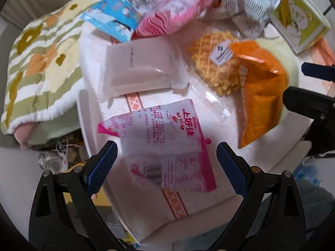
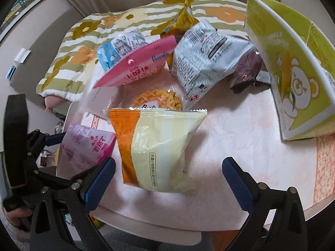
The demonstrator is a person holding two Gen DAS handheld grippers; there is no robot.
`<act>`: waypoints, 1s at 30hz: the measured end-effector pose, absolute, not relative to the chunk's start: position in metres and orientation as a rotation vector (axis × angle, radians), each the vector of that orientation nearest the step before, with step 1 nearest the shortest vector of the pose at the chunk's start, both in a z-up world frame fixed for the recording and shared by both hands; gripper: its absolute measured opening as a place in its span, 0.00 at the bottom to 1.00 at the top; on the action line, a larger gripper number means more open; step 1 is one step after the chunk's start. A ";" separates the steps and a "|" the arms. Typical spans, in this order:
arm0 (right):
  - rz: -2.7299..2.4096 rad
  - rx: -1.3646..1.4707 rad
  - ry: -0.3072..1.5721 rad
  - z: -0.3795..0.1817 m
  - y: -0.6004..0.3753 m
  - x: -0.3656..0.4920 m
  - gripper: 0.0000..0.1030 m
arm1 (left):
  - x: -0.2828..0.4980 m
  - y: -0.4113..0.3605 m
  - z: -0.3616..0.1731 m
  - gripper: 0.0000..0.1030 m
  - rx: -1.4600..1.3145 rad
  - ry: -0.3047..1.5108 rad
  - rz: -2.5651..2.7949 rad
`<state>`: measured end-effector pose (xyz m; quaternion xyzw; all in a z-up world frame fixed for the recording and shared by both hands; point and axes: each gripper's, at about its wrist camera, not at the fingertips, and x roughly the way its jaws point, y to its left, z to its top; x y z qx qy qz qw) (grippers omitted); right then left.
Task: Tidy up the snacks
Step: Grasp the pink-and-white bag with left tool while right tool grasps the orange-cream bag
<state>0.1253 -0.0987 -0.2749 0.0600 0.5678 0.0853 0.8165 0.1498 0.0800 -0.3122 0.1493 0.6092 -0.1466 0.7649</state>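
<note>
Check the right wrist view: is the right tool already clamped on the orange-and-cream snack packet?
No. The right tool stands wide open, and the orange-and-cream packet lies flat on the table between the two fingers, touched by neither.

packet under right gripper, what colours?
Orange and pale yellow packet; clearest in right wrist view.
</note>
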 end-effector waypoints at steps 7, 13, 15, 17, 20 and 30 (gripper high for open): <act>0.202 0.139 1.193 -0.287 -0.097 0.127 0.99 | 0.154 0.080 -0.334 0.88 0.294 1.360 -0.325; 0.213 0.142 1.195 -0.294 -0.098 0.125 0.99 | 0.156 0.083 -0.330 0.70 0.260 1.348 -0.334; 0.209 0.149 1.203 -0.296 -0.098 0.124 0.99 | 0.155 0.083 -0.326 0.59 0.254 1.334 -0.325; 0.206 0.157 1.207 -0.298 -0.094 0.124 0.99 | 0.155 0.084 -0.325 0.54 0.252 1.333 -0.322; 0.202 0.161 1.213 -0.299 -0.095 0.123 0.99 | 0.153 0.084 -0.323 0.47 0.246 1.323 -0.318; 0.202 0.193 1.224 -0.304 -0.095 0.125 0.99 | 0.146 0.094 -0.301 0.45 0.178 1.285 -0.302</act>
